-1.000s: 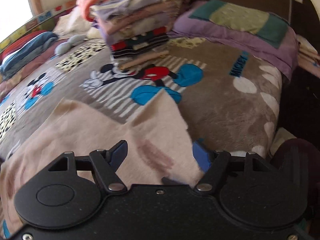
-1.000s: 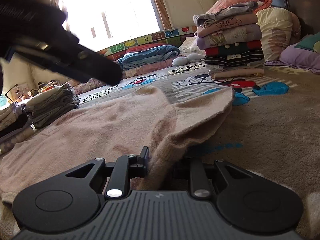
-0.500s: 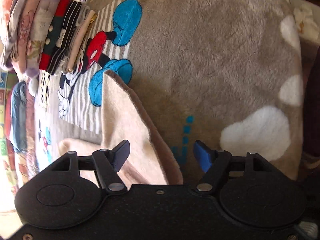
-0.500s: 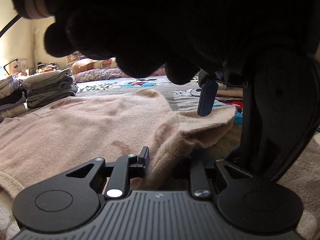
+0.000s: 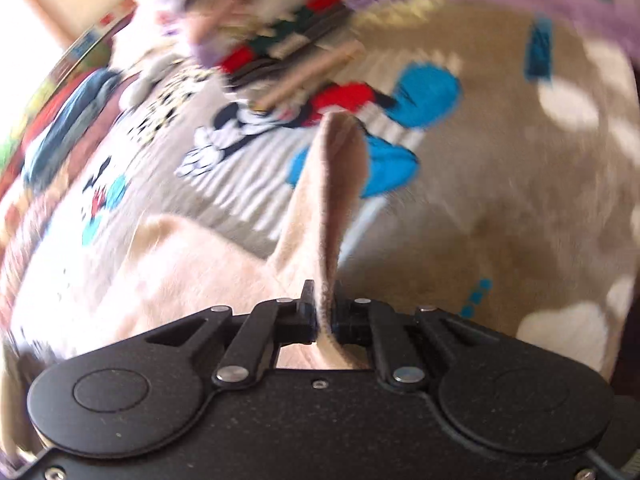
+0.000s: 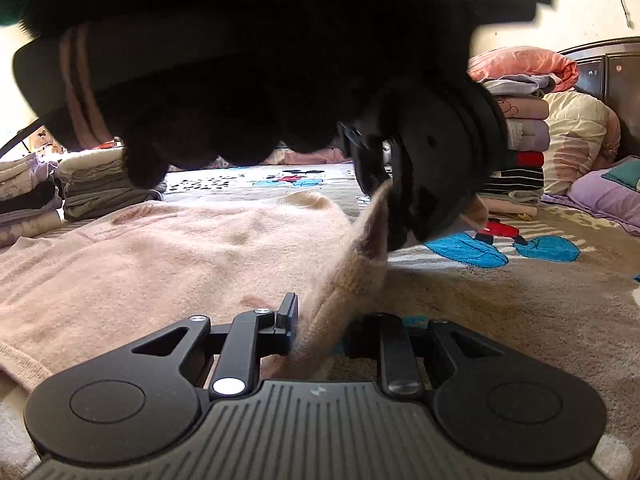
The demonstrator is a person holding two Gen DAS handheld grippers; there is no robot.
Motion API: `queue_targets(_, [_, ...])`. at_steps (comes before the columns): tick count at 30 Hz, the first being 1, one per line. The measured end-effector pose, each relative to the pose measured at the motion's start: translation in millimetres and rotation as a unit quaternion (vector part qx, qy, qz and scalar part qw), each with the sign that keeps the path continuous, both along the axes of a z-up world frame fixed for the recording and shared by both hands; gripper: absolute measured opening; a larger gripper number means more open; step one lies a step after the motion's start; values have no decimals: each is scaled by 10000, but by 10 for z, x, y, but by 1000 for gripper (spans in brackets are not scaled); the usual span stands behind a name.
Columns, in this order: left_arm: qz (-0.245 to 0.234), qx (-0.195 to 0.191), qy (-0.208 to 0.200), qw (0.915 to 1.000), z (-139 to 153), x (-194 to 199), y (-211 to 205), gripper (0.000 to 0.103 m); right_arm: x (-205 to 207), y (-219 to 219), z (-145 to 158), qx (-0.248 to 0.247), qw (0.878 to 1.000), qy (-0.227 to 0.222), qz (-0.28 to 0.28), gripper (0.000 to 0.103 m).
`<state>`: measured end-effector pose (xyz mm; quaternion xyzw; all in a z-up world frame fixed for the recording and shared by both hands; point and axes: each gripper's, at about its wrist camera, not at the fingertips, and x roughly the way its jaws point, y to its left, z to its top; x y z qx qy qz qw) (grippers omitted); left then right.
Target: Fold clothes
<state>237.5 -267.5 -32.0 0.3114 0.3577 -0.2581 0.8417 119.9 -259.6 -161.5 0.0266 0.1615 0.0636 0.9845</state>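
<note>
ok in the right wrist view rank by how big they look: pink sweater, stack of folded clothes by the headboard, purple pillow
1. pink sweater, though nearest the camera
2. stack of folded clothes
3. purple pillow, partly cut off

The left gripper [image 5: 325, 312] is matte black with silver rivets; the right gripper [image 6: 320, 332] has a ribbed grey body. A black glove [image 6: 224, 92] with a pink-striped cuff.

We see daylight entering from the upper left of the left wrist view, where it burns to white. Motion blur smears the folded stack [image 5: 280, 36] and the fisheye edges. In the right wrist view, a backlit gloved hand [image 6: 224, 92] is nearly black.
</note>
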Motion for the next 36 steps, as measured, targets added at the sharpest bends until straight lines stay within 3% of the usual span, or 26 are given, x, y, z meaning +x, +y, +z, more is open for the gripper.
queue_targets(4, [738,-1294,19,9888,201,-62,625,6,-8,29,31,50,10000,-9,30,31])
queue_targets(8, [1204,-2261,-52,9666,260,-168,1167,6,-19,96,62,36,9999,-1,138,43])
queue_targets(12, [1575,-2674,-206,9504,277,-298,1593,5,-12,264,40,-131,9990,56,419,46])
queue_targets(18, [2008,-2994,-269,9324,227,-390,2158,5,-40,473,-6,-439,9950,267,855,45])
queue_targets(22, [2244,-3138,-301,9221,109,-448,2474,5,-66,556,-21,-543,9930,338,988,45])
queue_targets(25, [2549,-3307,-140,9086,-80,-466,2753,6,-99,620,-32,-669,9915,353,1058,45])
queue_targets(30, [2989,-3706,305,8788,-454,-480,3111,6,-185,716,-28,-884,9887,327,1165,45])
queue_targets(34, [3123,-4341,842,8408,-717,-472,3332,8,-247,770,2,-1089,9860,267,1237,45])
queue_targets(36, [3143,-4694,1068,8183,-828,-472,3444,23,-278,792,12,-1220,9843,230,1253,45])
